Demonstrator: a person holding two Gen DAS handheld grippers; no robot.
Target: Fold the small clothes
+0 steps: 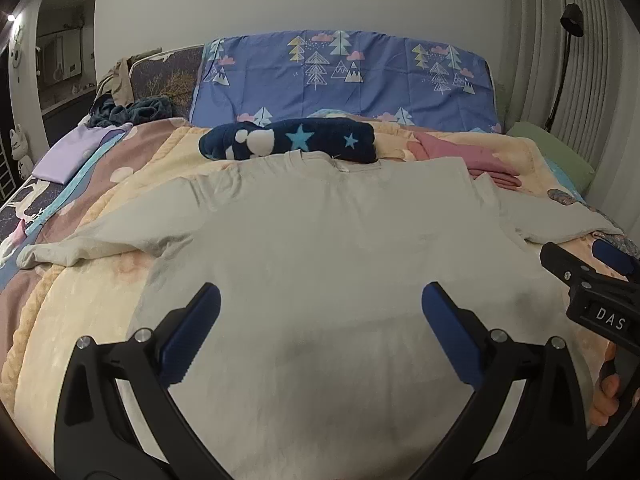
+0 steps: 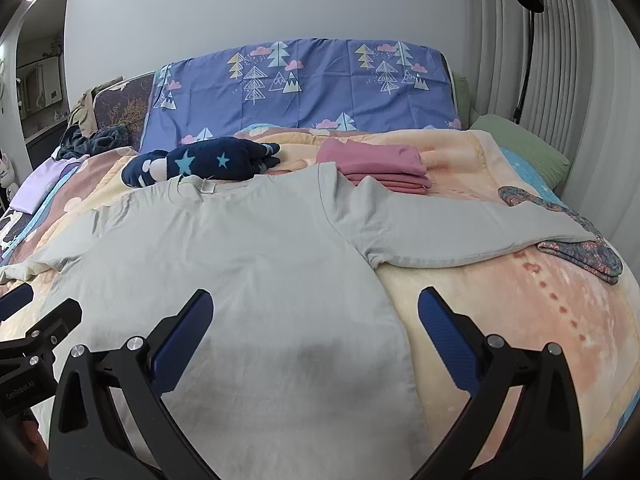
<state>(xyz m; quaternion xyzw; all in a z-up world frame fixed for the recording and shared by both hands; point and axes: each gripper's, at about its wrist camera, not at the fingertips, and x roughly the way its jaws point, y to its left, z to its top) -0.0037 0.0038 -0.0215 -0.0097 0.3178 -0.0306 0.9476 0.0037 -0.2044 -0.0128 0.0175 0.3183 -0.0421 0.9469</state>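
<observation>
The left tongs (image 1: 320, 332), black arms with blue ribbed pads, hang spread wide and empty just over the lower body of a pale grey short-sleeved cotton T-shirt (image 1: 320, 240). The right tongs (image 2: 316, 336) are likewise parted and hold nothing; they straddle the shirt's right side edge, one pad over cloth, the other over the peach-and-cream fleece blanket (image 2: 500, 320) that covers the bed.

The shirt lies flat, its long axis running straight away from both tongs, collar at the far end and hem towards the cameras. The sleeves reach out to either side, the left one rumpled, the right one smooth with its cuff resting on a folded floral-patterned cloth (image 2: 584, 252). Each tongs is nearer the sleeve on its own side, so a first fold inward would likely fall to both at once.

The hem is cut off below the tongs in both views, and whether either pad touches the cloth cannot be told. The collar butts against a navy plush star-printed bundle (image 1: 292, 142); a folded pink garment stack (image 2: 380, 170) sits just beyond the right shoulder.
</observation>
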